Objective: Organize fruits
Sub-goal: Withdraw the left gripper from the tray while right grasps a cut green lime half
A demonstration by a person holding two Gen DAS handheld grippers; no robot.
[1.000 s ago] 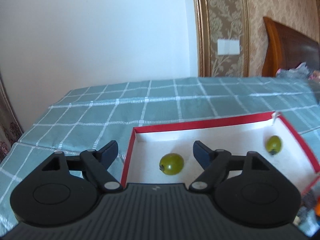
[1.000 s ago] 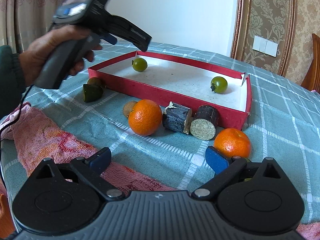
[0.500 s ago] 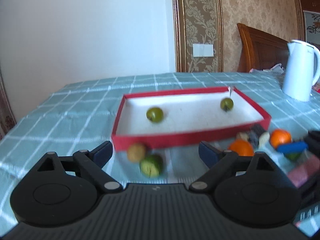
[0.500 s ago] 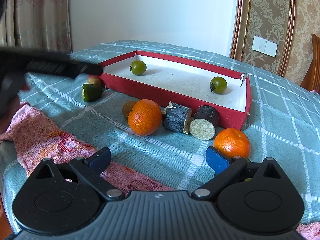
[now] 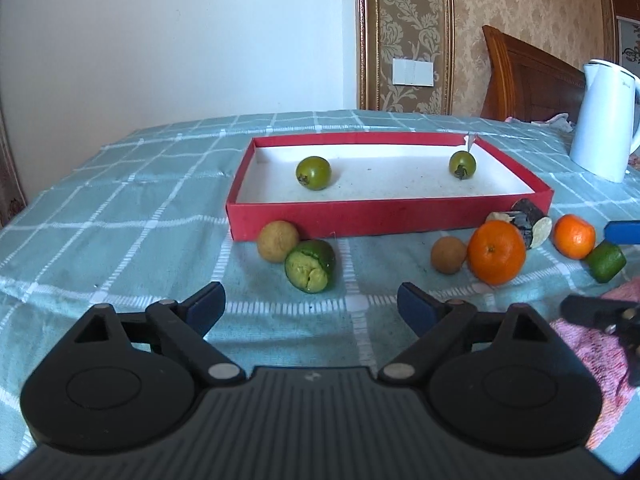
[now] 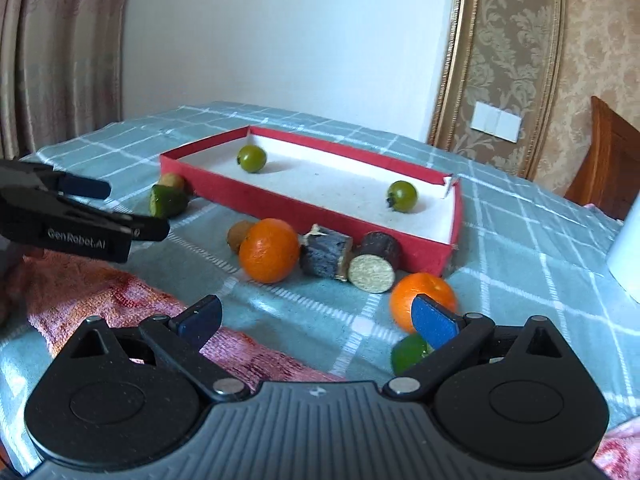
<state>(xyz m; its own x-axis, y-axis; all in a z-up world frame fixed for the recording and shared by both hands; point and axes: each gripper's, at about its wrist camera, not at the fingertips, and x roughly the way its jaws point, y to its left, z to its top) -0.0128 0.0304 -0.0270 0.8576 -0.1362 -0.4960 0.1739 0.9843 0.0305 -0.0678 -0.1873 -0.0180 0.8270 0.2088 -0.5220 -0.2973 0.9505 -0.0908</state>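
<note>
A: Why is the shallow red cardboard tray [image 5: 384,218] central?
B: As the collecting bin: two green round fruits [image 5: 313,172] lie inside; the large orange [image 5: 496,252] and cut green fruit [image 5: 311,266] wait just outside its front wall.
A: The grippers?
B: Left gripper [image 5: 310,306] and right gripper [image 6: 316,318] hang before it, jaws apart, empty. The left one's side reads "GenRobot.AI".

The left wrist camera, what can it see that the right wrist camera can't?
Only the left wrist view shows the whole white kettle with its spout; the right view catches just a white edge of it. Only the right wrist view shows the curtain and the left gripper from the side, open. Both show the red box with two green tomatoes inside, the two oranges, the cut green fruit, the pink towel and the checked tablecloth.
</note>
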